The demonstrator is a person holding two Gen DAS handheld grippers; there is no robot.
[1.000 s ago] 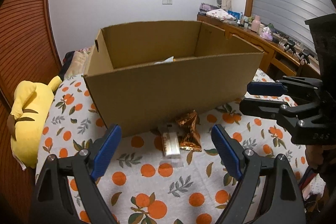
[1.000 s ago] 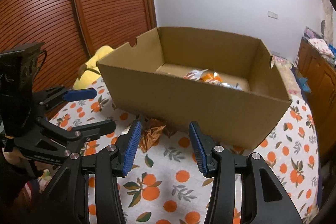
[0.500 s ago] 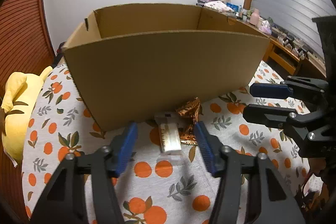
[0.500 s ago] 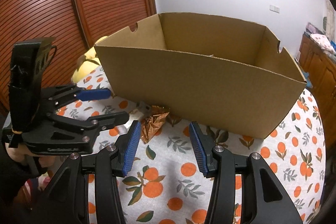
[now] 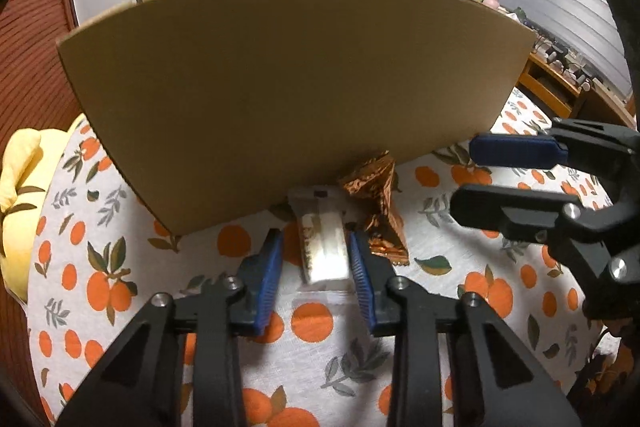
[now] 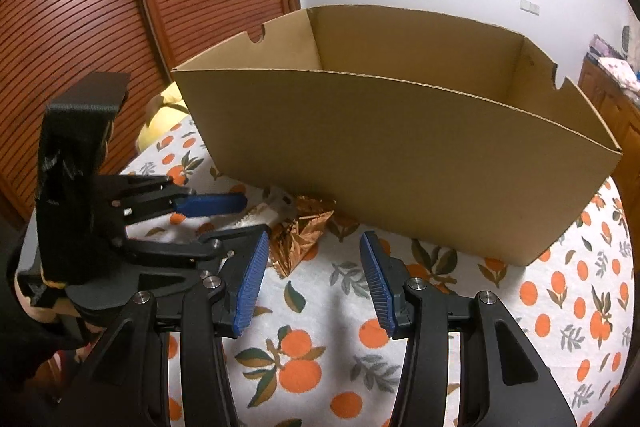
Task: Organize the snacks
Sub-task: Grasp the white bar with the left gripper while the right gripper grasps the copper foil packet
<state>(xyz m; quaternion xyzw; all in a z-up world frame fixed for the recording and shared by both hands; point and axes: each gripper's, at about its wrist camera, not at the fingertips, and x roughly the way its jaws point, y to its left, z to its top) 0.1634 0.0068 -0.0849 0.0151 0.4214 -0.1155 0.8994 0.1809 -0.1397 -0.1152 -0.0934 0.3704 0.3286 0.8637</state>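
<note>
Left tool (image 5: 316, 247) newly closed around unreadable white snack packet (image 5: 323, 247).

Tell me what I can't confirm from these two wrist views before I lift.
- Cardboard box contents: left wrist view, near wall blocks them; right wrist view shows only inner walls.
- Clear-wrapped snack far end: against the box; label too blurred to read.
- Copper foil snack: partly behind the left gripper.
</note>
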